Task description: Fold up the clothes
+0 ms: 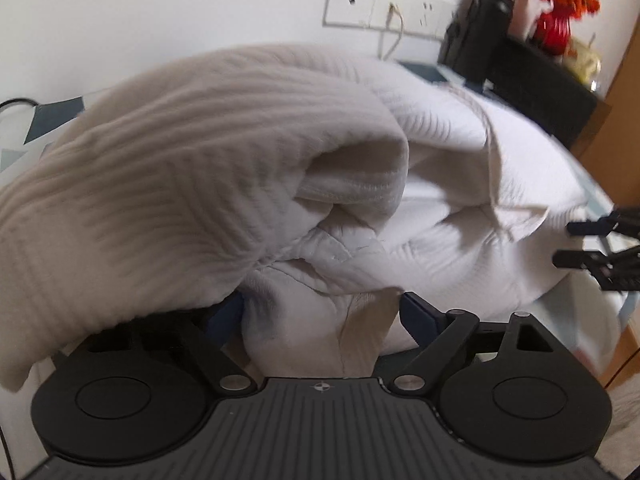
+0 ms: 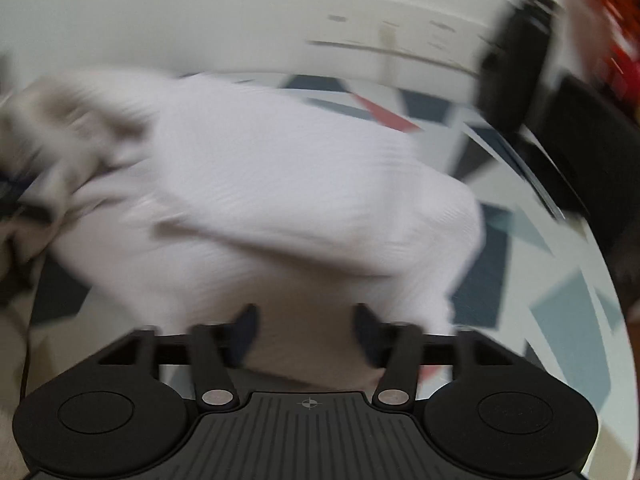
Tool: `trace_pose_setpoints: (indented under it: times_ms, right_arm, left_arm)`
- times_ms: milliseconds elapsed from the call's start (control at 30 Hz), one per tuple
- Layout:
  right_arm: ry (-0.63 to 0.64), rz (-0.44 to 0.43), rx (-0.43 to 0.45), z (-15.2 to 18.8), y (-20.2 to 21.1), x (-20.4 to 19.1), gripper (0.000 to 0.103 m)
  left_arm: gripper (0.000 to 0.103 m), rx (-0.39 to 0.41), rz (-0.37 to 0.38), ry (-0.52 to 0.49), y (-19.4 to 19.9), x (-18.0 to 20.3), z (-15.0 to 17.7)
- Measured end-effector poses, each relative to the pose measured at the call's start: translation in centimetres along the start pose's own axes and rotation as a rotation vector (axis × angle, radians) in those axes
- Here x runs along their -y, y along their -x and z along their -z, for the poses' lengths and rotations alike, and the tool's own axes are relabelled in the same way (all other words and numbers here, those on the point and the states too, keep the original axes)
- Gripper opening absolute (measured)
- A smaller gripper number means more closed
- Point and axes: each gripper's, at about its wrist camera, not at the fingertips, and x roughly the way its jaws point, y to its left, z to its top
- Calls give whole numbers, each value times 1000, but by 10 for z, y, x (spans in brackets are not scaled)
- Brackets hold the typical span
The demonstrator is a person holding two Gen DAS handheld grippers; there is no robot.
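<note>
My left claw [image 1: 320,316] is clamped on a bunched fold of the white ribbed knit garment [image 1: 208,168], which lies heaped on the glass-topped desk with geometric pattern [image 2: 560,320]. My right claw [image 2: 306,332] stands apart, jaws spread, with nothing between them. I judge the knit light, soft and limp; a hem or seam edge offers the best hold.

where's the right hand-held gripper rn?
In the left wrist view the right hand-held gripper sits at the far right edge, fingers pointing left, beside the white ribbed knit garment on the geometric-patterned table, below the black box.
</note>
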Motion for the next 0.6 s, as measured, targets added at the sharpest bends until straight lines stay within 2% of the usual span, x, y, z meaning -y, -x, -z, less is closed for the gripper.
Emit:
trace_pose_setpoints:
  times_ms: [33,133,233,333,467,533,600]
  right_arm:
    - [50,-4,-1,1,0,-10,67]
    - [85,1,0,5,-4,-27,80]
    - [117,6,0,9,-8,-44,90]
    - [97,-4,9,7,-12,-44,92]
    - [70,-20,24,5,-18,-46,91]
    - [59,-28,30,4,-21,-49,93]
    - [47,-36,36,3,-24,-51,97]
  left_arm:
    - [88,-8,-7,-14,-2,1,1]
    - [88,-29,-13,-10,-6,-2,6]
    - [89,-11,-5,-1,-4,-6,13]
    - [91,-4,-14,-5,-3,-5,16]
    - [102,-10,-35,-44,-7,3,19]
    - [103,-23,-69,-102,-11,13,22]
    - [103,-19,-88,-98,-11,15,24]
